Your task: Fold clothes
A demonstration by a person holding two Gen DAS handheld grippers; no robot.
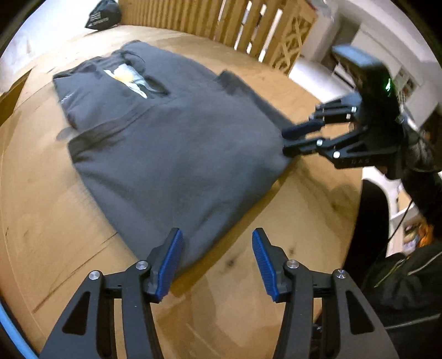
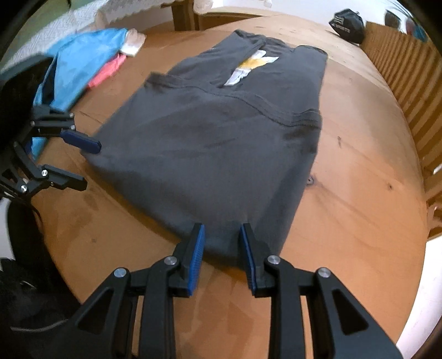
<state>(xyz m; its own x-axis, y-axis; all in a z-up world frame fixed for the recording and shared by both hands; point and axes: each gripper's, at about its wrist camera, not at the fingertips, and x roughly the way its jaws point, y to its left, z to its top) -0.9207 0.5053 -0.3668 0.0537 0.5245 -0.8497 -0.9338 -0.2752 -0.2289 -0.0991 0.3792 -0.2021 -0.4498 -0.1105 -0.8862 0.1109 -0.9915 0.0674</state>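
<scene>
A dark grey T-shirt lies folded on the round wooden table, and a white and yellow print shows near its far end. My left gripper stands open at one near corner of the shirt. Its pads are wide apart and the shirt's edge lies loose beside one finger. My right gripper straddles the other near corner. Its jaws stand narrowly apart and flat fabric shows between the pads, which do not press on it.
A pile of blue and pink clothes and a white cloth lie at the table's far left. A black bag sits by a slatted wooden panel. A dark sleeve is behind the right gripper.
</scene>
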